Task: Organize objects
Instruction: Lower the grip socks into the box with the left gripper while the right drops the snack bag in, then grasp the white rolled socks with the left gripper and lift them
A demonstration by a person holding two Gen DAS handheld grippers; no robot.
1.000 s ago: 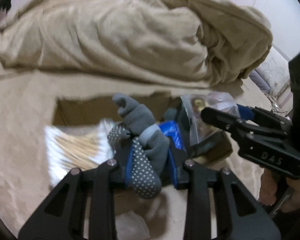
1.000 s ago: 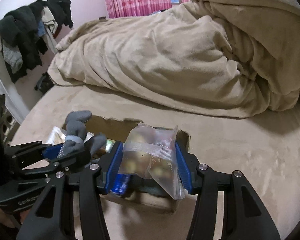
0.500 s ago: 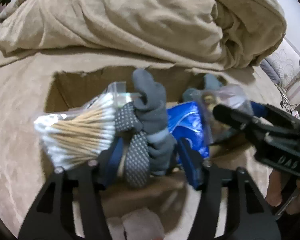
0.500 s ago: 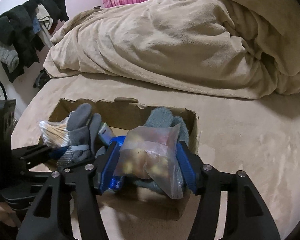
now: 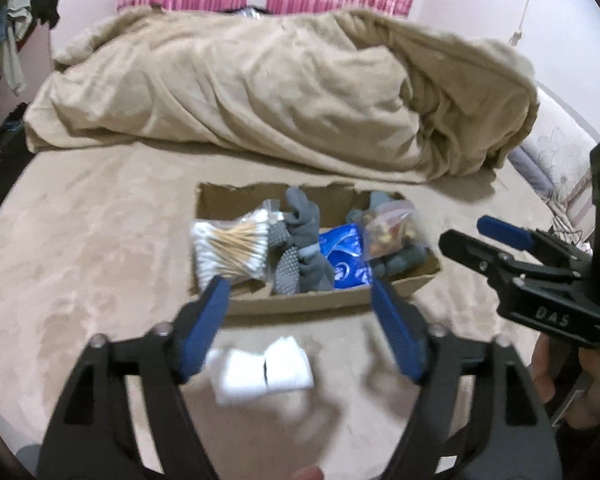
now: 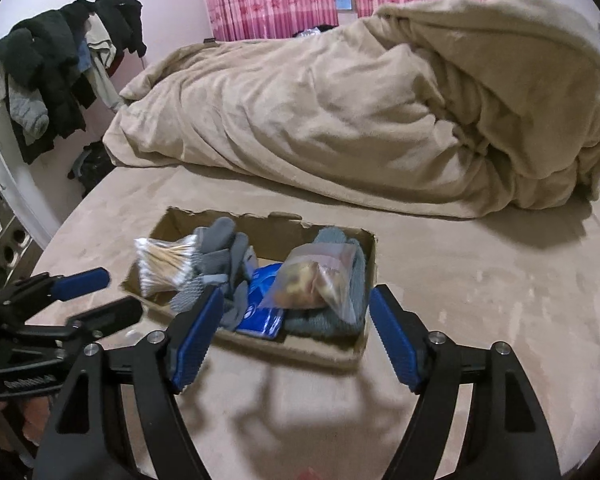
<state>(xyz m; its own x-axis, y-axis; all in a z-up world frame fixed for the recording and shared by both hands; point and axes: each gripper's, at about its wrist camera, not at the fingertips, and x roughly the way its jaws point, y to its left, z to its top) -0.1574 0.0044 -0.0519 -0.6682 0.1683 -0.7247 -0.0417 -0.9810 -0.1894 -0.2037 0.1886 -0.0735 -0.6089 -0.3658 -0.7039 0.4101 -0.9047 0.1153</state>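
Cardboard box [image 5: 324,307] with torn rim sits on the plush tan bedspread [image 5: 80,264], holding bagged cotton swabs [image 5: 232,250], grey dotted gloves [image 5: 300,248] and a blue pouch [image 5: 346,256]. Left gripper [image 5: 300,308] and right gripper [image 6: 292,320] gape empty nearby.

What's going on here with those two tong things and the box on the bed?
A person is tidying small items into a cardboard box on the bed, holding a pair of tongs in each hand. Both the left tongs and the right tongs are open and empty, hovering just in front of the box. Inside it lie a bag of cotton swabs, a gray glove, a blue packet and a clear bag of snacks. A white folded piece lies outside on the bed.
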